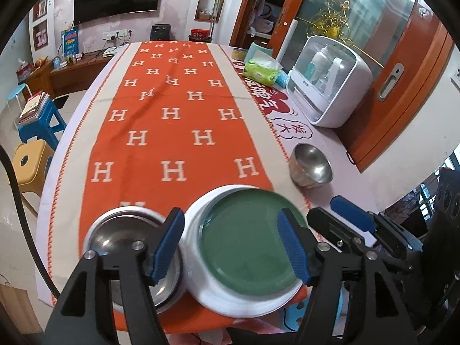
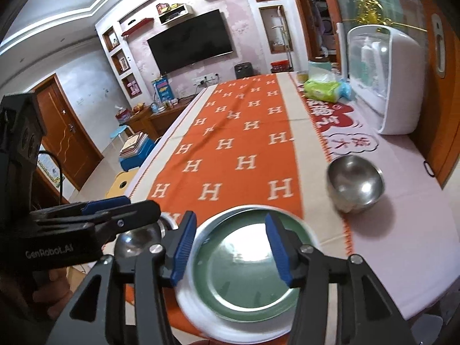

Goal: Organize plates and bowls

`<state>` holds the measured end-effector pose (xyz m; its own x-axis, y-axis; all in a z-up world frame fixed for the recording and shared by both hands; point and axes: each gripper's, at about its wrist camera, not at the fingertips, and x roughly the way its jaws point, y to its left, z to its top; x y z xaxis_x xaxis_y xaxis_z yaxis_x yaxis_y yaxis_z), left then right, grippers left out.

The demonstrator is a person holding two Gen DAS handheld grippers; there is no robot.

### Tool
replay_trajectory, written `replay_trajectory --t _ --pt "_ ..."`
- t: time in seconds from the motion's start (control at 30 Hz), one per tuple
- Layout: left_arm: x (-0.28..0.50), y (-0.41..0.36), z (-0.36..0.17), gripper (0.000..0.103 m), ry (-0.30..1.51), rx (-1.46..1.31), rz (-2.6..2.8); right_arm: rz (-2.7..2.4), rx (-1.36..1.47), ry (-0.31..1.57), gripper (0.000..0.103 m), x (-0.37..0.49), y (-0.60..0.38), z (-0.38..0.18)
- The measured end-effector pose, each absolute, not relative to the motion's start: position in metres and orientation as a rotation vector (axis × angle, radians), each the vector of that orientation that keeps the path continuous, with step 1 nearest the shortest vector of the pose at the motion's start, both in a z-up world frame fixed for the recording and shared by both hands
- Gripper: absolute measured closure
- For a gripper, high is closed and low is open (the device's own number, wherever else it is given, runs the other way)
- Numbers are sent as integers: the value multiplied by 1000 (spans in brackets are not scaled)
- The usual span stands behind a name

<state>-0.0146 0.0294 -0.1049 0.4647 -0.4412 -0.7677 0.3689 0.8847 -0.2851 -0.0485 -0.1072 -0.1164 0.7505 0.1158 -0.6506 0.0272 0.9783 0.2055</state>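
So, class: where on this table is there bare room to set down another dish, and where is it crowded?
Free: the orange runner beyond the green plate, up to the far edge. Also the strip between the steel bowl and the white box. Crowded: the near edge, and the far right corner by the wipes.

plate right of bowl

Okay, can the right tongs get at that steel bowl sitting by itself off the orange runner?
Probably yes. The right tongs are open and empty over the green plate, and the steel bowl stands alone on bare tablecloth, with nothing between them.
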Motion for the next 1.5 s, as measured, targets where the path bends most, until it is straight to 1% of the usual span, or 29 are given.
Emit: replay_trajectory --t 0.07,0.17,0.3,0.63,0.9,1.03,1.5 --pt "-12 18 -105 37 967 -89 -492 40 205 716 46 -47 -118 -115" --pt "-8 1 -105 37 964 -93 -472 40 193 710 43 -44 -137 -113" --pt "0 -23 -106 33 956 -103 -458 44 171 700 42 -35 -164 -108" --pt "25 -85 -111 32 966 -130 -423 31 127 695 40 -16 -228 -103" --pt "53 -138 -121 30 1014 -25 -405 -36 116 708 39 8 -271 -110" --pt "62 -154 -129 30 1039 39 -394 -34 149 759 39 22 -284 -123" --pt "100 -184 -173 30 1195 68 -422 -57 237 922 40 54 -311 -169"
